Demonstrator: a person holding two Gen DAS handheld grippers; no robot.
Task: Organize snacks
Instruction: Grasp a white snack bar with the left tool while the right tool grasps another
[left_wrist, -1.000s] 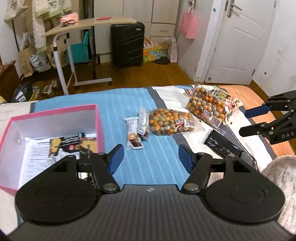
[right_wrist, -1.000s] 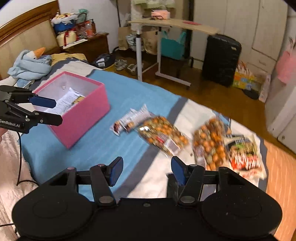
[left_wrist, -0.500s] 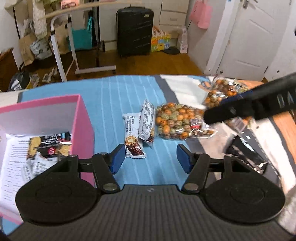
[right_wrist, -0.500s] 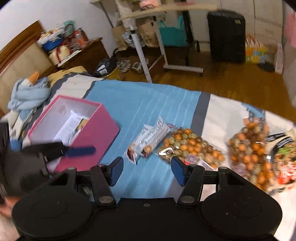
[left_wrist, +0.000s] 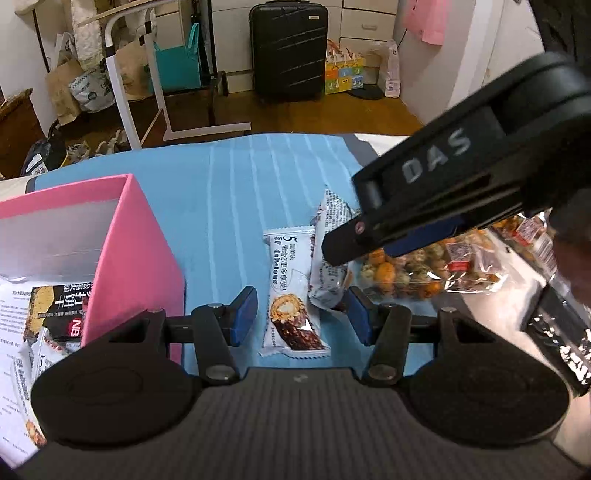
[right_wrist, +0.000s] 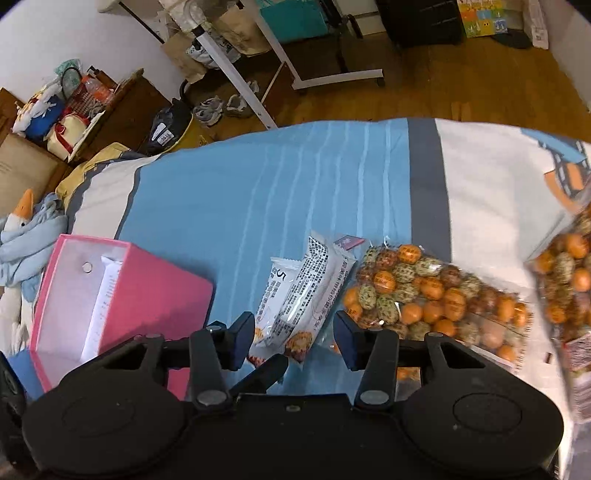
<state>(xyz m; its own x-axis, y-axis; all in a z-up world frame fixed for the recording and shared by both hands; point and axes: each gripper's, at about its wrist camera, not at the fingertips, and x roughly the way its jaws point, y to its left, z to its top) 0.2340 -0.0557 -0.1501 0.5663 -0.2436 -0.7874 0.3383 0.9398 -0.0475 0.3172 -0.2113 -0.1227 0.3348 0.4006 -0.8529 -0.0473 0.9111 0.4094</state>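
Note:
Two white-wrapped snack bars lie overlapping on the blue bedspread. The lower snack bar (left_wrist: 291, 295) rests between the fingers of my left gripper (left_wrist: 301, 319), whose jaws are closing with gaps still showing beside the wrapper. In the left wrist view my right gripper (left_wrist: 369, 236) reaches in from the right over the upper snack bar (left_wrist: 328, 258). In the right wrist view my right gripper (right_wrist: 294, 341) straddles both bars (right_wrist: 299, 295), its jaws closing but not pressing. An open pink box (left_wrist: 133, 258) (right_wrist: 122, 295) stands to the left, holding a biscuit packet (left_wrist: 59, 310).
A clear bag of orange and green wrapped candies (right_wrist: 424, 295) (left_wrist: 424, 266) lies just right of the bars, with a second candy bag (right_wrist: 565, 288) further right. A black foil packet (left_wrist: 561, 332) sits at the right. Beyond the bed edge stand a suitcase (left_wrist: 288, 48) and a rolling table (left_wrist: 147, 74).
Both grippers have come down and forward onto the two snack bars, and their jaws have narrowed. The right gripper has swung in from the right, across the left wrist view.

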